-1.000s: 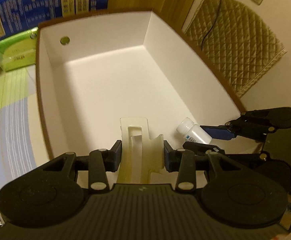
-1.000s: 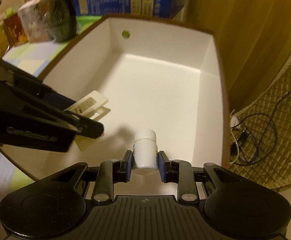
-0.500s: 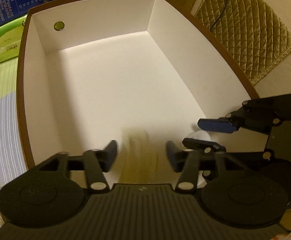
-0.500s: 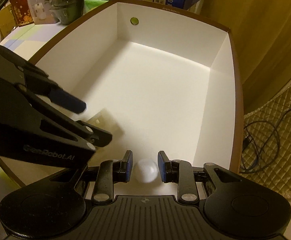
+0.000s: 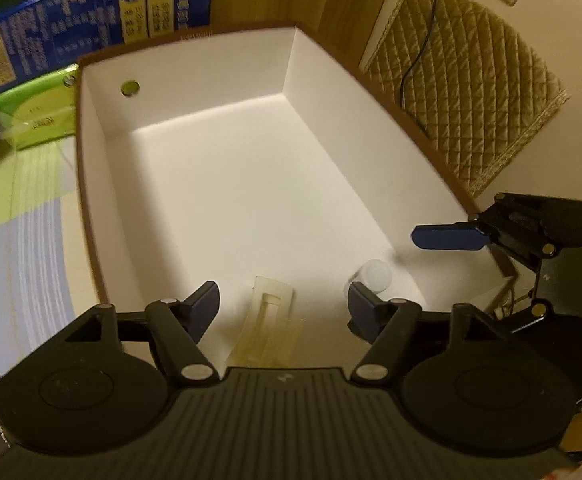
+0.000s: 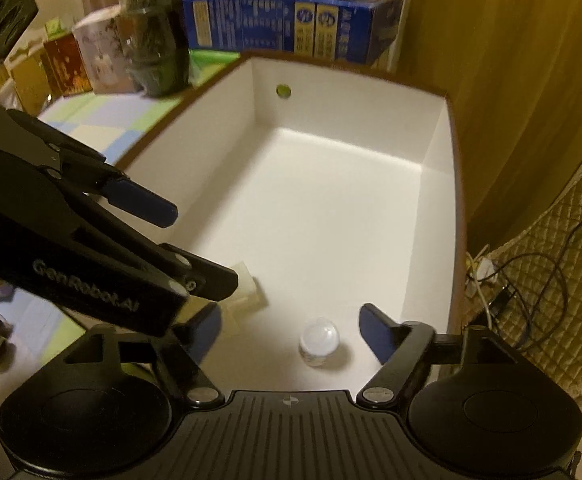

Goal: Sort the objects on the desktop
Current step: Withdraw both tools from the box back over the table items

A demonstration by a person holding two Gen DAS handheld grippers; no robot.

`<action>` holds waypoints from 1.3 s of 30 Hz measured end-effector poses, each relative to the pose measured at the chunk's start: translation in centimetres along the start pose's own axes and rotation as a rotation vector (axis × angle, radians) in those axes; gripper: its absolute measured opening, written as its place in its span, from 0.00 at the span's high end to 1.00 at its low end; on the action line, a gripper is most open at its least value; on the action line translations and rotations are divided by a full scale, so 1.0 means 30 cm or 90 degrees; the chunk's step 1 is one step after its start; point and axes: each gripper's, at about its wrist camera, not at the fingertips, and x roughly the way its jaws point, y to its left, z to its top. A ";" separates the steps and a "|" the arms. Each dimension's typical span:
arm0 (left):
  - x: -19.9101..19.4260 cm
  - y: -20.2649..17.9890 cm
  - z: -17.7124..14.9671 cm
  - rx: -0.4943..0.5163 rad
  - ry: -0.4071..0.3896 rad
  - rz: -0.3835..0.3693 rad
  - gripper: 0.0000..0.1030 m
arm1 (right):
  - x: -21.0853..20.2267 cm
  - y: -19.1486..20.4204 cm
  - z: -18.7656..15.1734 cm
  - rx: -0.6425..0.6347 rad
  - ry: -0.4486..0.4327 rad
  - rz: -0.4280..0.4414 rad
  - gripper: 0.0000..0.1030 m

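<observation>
A brown-rimmed white box point(image 5: 103, 208) point(image 6: 457, 216) fills both views. A cream plastic clip point(image 5: 269, 320) lies on its floor at the near end, below my left gripper point(image 5: 281, 300), which is open and empty. In the right wrist view the clip point(image 6: 245, 286) is partly hidden behind the left gripper. A small white bottle point(image 6: 318, 341) stands on the floor between the fingers of my right gripper point(image 6: 291, 336), which is open and apart from it. The bottle's cap point(image 5: 375, 276) shows in the left wrist view beside the right gripper's blue finger point(image 5: 447, 238).
A blue carton point(image 5: 91, 36) point(image 6: 287, 24) and a green pack point(image 5: 35, 116) stand behind the box. A dark bottle point(image 6: 155, 36) and small boxes point(image 6: 71, 64) stand at the left. A quilted pad point(image 5: 467, 92) with cables point(image 6: 531, 284) lies to the right.
Both grippers opened over the box. The clip dropped from the left gripper and the white bottle from the right; both now rest on the box floor.
</observation>
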 end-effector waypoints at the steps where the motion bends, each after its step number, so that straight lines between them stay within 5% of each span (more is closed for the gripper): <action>1: -0.016 0.001 -0.003 -0.001 -0.006 0.000 0.34 | -0.010 0.003 -0.001 0.002 -0.005 0.000 0.22; 17: -0.260 0.017 -0.095 -0.026 -0.075 0.075 0.23 | -0.131 0.039 -0.022 0.055 -0.070 -0.003 0.02; 39: -0.469 0.094 -0.281 -0.030 -0.106 0.098 0.13 | -0.267 0.210 -0.092 0.115 -0.096 -0.065 0.02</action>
